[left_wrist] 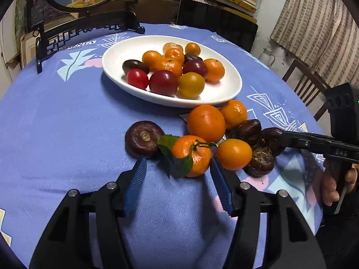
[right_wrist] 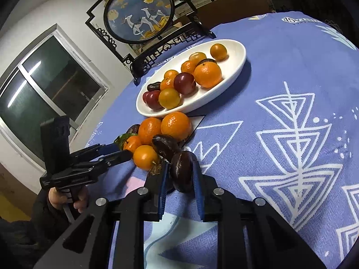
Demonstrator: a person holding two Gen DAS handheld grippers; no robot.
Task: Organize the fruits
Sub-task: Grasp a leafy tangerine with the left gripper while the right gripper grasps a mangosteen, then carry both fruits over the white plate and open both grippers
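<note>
Your right gripper (right_wrist: 179,174) clamps a chestnut (right_wrist: 182,171) at centre frame; left gripper (left_wrist: 178,170) gapes around the mandarin (left_wrist: 191,154), whose leaves might snag.

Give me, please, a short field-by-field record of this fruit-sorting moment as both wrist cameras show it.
surface: round table under a blue patterned cloth
container: white oval plate holding small oranges and red, yellow and dark fruits
loose fruit: oranges and dark brown water chestnuts clustered on the cloth beside the plate
left gripper: open, fingers either side of the leafy mandarin
right gripper: closed around a dark water chestnut
backdrop: framed round camel picture on a black stand
</note>
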